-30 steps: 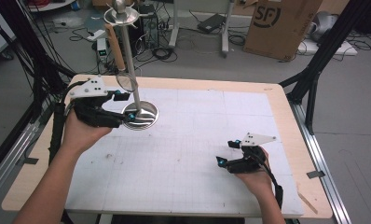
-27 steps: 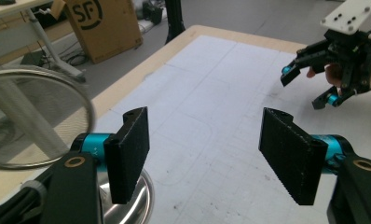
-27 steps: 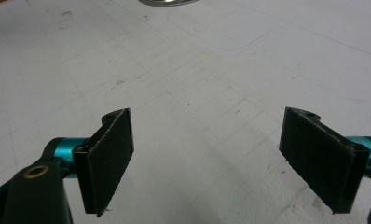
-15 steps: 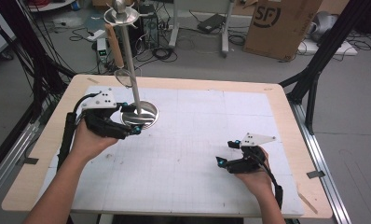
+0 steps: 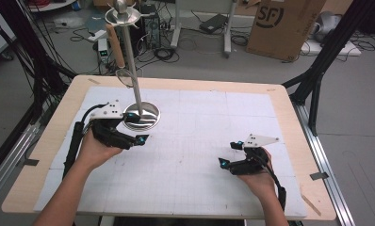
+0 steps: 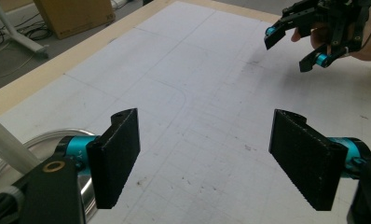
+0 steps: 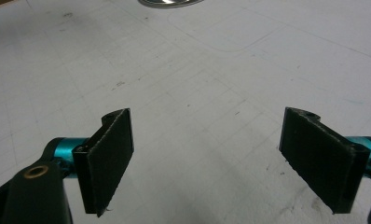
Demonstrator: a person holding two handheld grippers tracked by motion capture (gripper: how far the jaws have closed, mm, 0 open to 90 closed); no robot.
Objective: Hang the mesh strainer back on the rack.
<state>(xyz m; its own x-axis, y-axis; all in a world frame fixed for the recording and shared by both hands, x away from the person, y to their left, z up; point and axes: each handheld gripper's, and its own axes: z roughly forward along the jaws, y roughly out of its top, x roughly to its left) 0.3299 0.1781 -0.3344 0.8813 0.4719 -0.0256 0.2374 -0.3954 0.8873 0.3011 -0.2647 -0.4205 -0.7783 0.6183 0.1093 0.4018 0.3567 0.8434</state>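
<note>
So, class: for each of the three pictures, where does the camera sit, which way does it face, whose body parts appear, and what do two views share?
High view: above the person's side, facing forward and down on the table; both forearms, left tool, right tool.
Left gripper view: on the left tool, looking across the mat at the right tool.
Right gripper view: on the right tool, facing the mat.
Shared: the metal stand base appears in all three.

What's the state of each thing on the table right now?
Metal stand: upright on its round base, free of both grippers.
Left gripper: jaws open, just been opening, nothing between them, beside the stand's base.
Right gripper: jaws open, empty, low over the white mat.
</note>
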